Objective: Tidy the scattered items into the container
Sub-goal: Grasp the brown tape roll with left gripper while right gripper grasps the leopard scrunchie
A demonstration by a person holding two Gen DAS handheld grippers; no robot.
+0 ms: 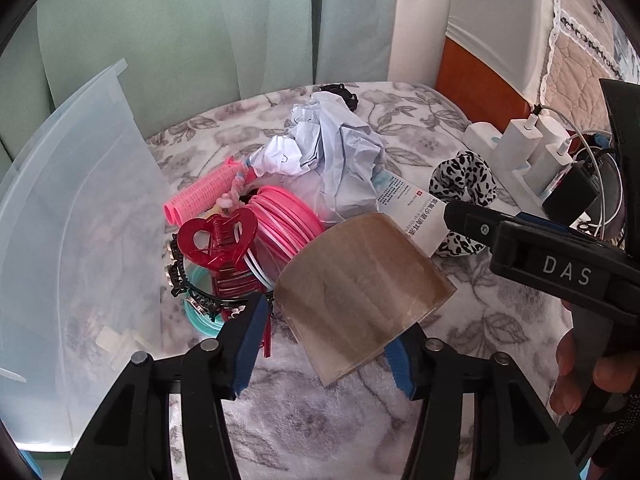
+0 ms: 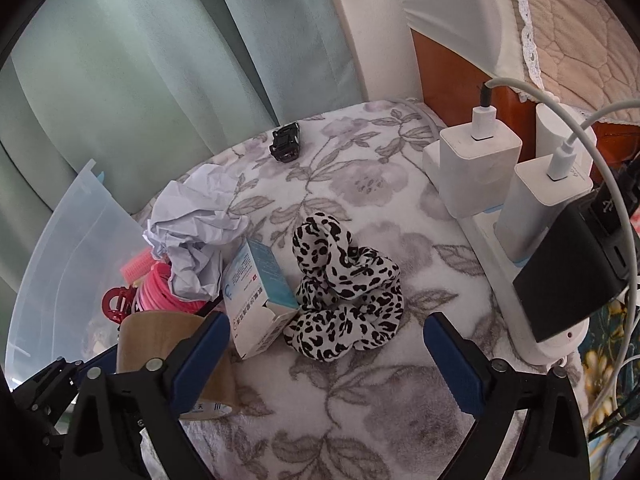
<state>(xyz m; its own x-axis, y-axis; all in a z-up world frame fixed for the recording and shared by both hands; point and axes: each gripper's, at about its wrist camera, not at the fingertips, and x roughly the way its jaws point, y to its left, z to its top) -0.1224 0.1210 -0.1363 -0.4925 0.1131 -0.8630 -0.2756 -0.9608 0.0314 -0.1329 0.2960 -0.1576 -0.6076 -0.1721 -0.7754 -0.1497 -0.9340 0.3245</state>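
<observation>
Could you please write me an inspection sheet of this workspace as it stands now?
Surface: floral blanket, soft.
Job's things: translucent container at left; brown tape roll, medicine box, leopard scrunchie, crumpled paper, red heart clip, pink curler, pink hoops, black clip outside it.
Clutter: power strip with white chargers.
Grippers: left claw around the tape roll, grip unclear; right claw open, empty.
Cables: white leads in chargers.
Surroundings: green curtain.

Brown tape roll (image 1: pixel 362 288) tilted, leopard scrunchie (image 2: pixel 344 296) touching white box (image 2: pixel 256 300), crumpled paper (image 2: pixel 196 232), translucent container (image 1: pixel 68 240) on its side
</observation>
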